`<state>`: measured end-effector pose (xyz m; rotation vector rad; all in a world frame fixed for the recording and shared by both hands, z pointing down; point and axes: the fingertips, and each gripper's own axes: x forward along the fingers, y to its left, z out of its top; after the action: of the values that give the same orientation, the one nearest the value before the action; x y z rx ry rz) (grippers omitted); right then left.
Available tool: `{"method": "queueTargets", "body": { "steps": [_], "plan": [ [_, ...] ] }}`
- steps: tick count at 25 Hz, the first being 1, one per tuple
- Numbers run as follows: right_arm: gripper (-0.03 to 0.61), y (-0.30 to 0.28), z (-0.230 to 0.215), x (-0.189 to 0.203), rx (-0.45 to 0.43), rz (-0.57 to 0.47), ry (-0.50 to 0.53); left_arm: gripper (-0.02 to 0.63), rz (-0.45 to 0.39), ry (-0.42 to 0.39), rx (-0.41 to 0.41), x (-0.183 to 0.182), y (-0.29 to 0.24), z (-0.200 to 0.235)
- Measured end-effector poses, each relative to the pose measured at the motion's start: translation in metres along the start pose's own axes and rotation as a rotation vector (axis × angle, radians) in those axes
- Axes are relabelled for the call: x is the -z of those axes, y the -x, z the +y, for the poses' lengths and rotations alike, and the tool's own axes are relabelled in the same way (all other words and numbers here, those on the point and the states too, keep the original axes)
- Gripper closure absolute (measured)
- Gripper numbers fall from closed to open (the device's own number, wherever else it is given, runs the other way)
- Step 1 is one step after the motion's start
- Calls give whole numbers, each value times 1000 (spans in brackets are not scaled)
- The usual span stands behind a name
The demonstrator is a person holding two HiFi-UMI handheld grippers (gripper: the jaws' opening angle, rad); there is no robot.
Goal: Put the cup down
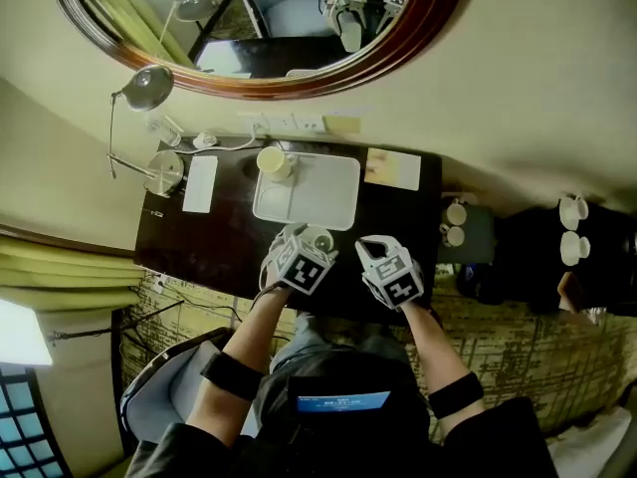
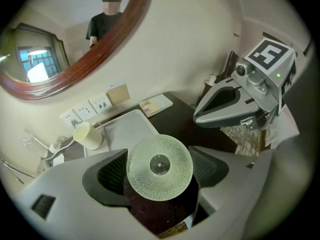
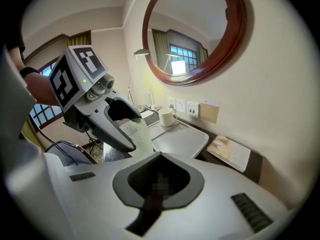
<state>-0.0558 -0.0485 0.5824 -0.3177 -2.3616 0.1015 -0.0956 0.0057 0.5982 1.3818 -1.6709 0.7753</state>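
My left tool [image 1: 304, 250] grasps the textured glass cup [image 2: 159, 167] over the bench [image 1: 224, 237], near side; right tool [image 3: 160, 178] clenched, empty.

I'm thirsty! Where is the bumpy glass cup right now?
In the head view the glass cup is just left of centre, clamped in the left gripper over the near edge of the dark desk, beside the white tray.

Black armbands [image 1: 231, 374] and dark clothes [image 1: 338, 368]; grey left tongs [image 1: 320, 239] and right tongs [image 1: 370, 249] bear black-and-white marker cubes [image 1: 302, 272].
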Motion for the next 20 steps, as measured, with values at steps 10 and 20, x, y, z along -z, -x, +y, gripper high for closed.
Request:
{"method": "queueTargets", "body": {
  "steps": [10, 20],
  "plan": [
    [578, -64, 80, -43, -91, 13, 90, 235, -10, 32, -39, 30, 25, 91],
    [578, -115, 95, -76, -86, 23, 88, 235, 3, 1, -42, 37, 0, 164]
  ]
}}
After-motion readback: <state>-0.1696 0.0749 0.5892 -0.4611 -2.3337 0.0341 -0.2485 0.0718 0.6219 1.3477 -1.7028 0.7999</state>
